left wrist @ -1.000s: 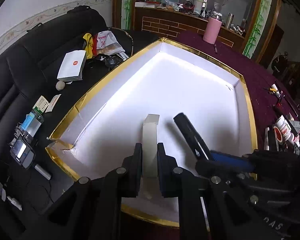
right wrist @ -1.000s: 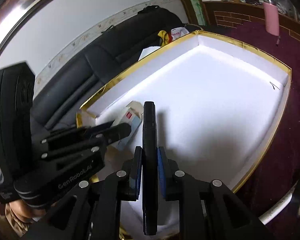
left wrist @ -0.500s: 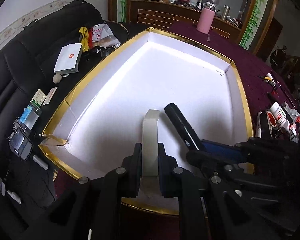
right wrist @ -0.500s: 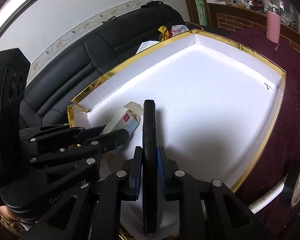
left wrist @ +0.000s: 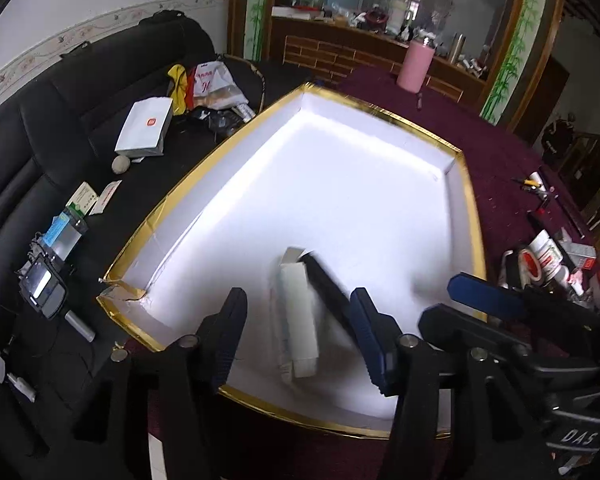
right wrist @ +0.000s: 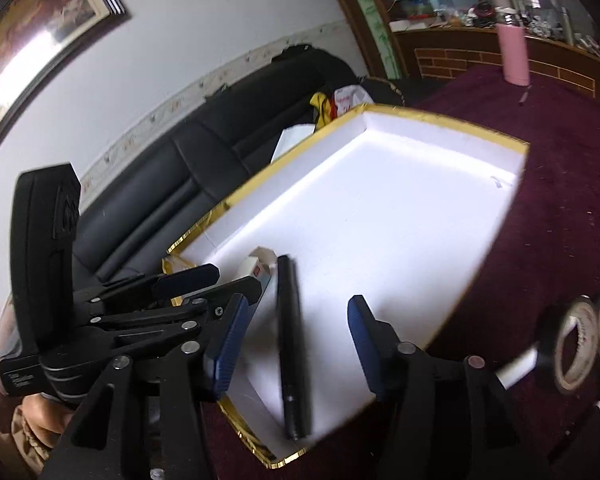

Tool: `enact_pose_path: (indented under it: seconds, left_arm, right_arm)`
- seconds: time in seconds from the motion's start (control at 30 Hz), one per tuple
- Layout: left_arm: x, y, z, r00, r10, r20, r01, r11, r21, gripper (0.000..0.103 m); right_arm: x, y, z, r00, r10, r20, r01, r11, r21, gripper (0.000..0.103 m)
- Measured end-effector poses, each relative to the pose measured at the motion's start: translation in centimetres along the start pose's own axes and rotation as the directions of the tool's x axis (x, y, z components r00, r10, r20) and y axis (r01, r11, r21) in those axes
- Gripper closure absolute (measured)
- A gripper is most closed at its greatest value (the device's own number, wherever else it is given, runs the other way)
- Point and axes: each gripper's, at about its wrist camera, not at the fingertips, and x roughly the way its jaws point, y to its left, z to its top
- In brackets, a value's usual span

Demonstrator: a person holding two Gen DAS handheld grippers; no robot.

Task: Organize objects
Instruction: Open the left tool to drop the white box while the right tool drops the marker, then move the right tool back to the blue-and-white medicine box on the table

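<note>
Both grippers have just let go: the left gripper (left wrist: 300,328) and the right gripper (right wrist: 296,332) are spreading their jaws, which a second ago were clamped on a carton and a pen. The white carton (left wrist: 298,316) and the black pen (right wrist: 292,344) now lie free, side by side and touching, on the floor of the white tray (left wrist: 466,196) near its front corner. Those two items look placed; the tape rolls (right wrist: 580,344) beside the tray remain outside.

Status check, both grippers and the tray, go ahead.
Left gripper opening, white box loose between its jaws. Right gripper opening, black pen released. Both items inside gold-rimmed tray. Nothing in the way.
</note>
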Motion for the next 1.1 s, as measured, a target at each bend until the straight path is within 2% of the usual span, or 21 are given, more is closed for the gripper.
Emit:
enact_pose_path:
  seconds: [0.07,0.2,0.43,0.63,0.8,0.97,1.1]
  left_arm:
    - [-0.4,-0.7,0.1,1.000,-0.006,0.015,0.005,1.000,0.017,0.050]
    - [-1.1,-2.6,0.2,0.999,-0.021,0.040,0.018,0.998,0.054,0.047]
    - [-2.6,-6.0,-0.6,0.989,-0.119,0.083,0.112,0.990,0.087,0.039]
    - [-3.4,-9.4,-1.5,0.971,-0.219,0.092,0.207,0.970,0.130,0.032]
    - [-3.0,-11.9,-2.6,0.956,-0.290,0.038,0.280,0.947,0.159,0.032]
    - [-2.9,-13.9,-3.5,0.947,-0.321,-0.001,0.315,0.927,0.203,0.031]
    - [-2.8,-15.2,-3.9,0.943,-0.331,-0.028,0.328,0.914,0.239,0.031]
  right_arm:
    - [-1.3,-0.2,-0.1,1.000,-0.006,0.029,0.005,1.000,0.010,0.043]
    - [-4.4,-0.6,-1.1,0.996,-0.011,0.093,0.008,0.999,0.031,0.031]
    - [-10.2,-2.4,-4.0,0.981,-0.078,0.177,0.058,0.992,0.112,0.014]
    - [-14.0,-5.2,-7.3,0.969,-0.151,0.195,0.110,0.972,0.208,0.012]
    - [-15.8,-7.3,-10.0,0.955,-0.232,0.182,0.180,0.947,0.265,0.012]
    - [-17.0,-9.1,-12.7,0.949,-0.264,0.172,0.196,0.922,0.333,0.012]
    - [-18.2,-9.7,-14.0,0.930,-0.317,0.184,0.239,0.905,0.352,0.012]
